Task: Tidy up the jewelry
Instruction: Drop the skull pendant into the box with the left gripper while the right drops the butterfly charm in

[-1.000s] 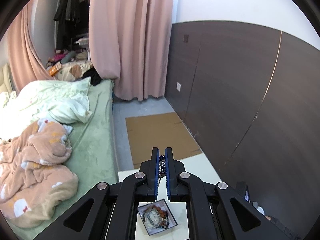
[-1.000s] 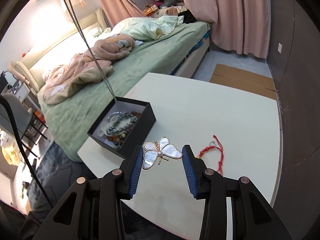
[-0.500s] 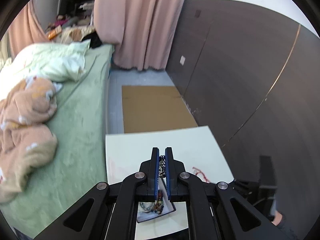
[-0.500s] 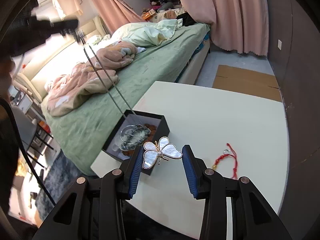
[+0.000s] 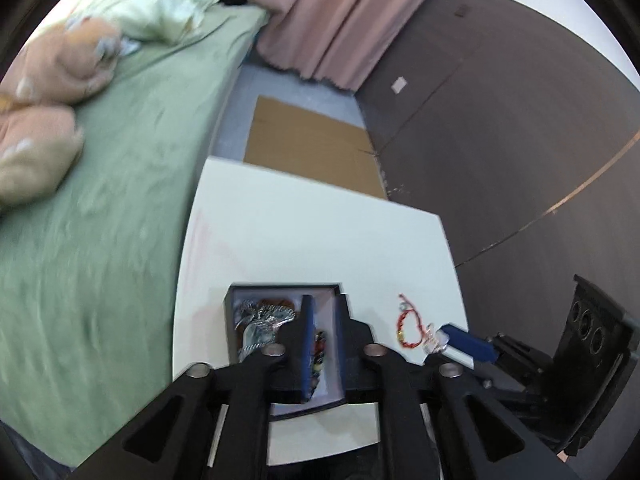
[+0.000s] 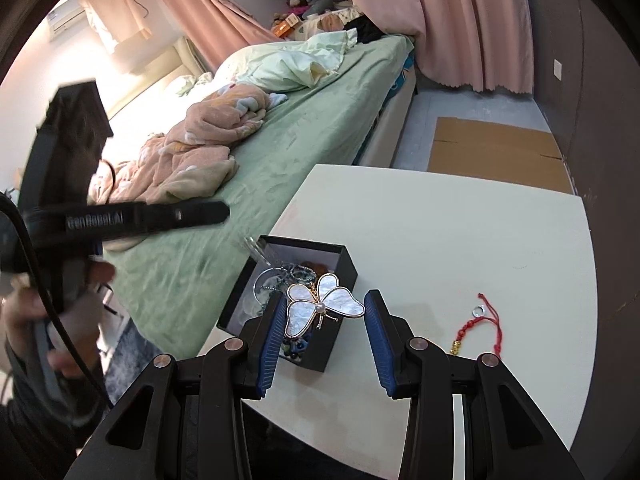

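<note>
A black jewelry box (image 6: 344, 264) with several bracelets and chains inside stands near the white table's front left edge; it also shows in the left wrist view (image 5: 280, 292). My left gripper (image 5: 323, 312) hangs over the box, jaws slightly apart and empty. My right gripper (image 6: 325, 320) is shut on a white mother-of-pearl butterfly brooch (image 6: 324, 307), held just above the box's near corner. A red cord bracelet (image 6: 480, 326) with a silver ring lies on the table to the right; it also shows in the left wrist view (image 5: 408, 326).
The white table (image 6: 460, 232) stands beside a green bed (image 6: 280, 128) with a pink blanket. Brown cardboard (image 6: 496, 152) lies on the floor beyond. A dark wall panel (image 5: 520, 120) runs along the right.
My left gripper dropped toward the box and its jaws parted, letting the chain fall into the box. My right gripper moved with the brooch closer over the box.
</note>
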`<state>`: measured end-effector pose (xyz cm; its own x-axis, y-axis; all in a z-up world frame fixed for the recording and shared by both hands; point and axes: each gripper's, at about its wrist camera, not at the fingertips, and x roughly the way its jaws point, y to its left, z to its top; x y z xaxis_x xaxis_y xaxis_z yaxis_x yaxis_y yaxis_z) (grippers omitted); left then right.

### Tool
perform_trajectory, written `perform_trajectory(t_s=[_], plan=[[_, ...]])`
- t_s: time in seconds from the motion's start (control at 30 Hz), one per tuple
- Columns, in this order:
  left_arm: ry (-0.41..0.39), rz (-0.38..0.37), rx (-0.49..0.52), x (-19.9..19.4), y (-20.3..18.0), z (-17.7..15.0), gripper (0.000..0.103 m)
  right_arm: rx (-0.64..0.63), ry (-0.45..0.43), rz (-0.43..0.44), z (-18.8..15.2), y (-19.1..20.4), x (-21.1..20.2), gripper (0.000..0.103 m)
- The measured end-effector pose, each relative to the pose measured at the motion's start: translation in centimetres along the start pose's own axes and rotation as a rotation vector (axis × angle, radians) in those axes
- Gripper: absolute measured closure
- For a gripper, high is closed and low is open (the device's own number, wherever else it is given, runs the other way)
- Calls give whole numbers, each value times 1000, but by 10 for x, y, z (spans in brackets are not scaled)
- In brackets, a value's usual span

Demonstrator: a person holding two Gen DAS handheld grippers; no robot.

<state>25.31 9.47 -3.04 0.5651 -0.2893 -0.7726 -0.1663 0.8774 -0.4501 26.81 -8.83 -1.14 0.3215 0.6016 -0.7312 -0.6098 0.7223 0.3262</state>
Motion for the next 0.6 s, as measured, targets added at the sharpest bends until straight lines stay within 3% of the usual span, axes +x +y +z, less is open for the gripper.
perform_trajectory(t_s=[0.07, 0.1, 0.6], plan=[[-27, -4, -29, -3, 7, -6, 31, 5, 11, -5, 2, 0, 5, 62], [-46, -10, -41, -7, 11, -9, 27, 7, 16, -6, 4, 1, 8, 62], [-125, 50, -127, -36, 52, -40, 27, 31, 83, 10, 27, 13, 57, 62]])
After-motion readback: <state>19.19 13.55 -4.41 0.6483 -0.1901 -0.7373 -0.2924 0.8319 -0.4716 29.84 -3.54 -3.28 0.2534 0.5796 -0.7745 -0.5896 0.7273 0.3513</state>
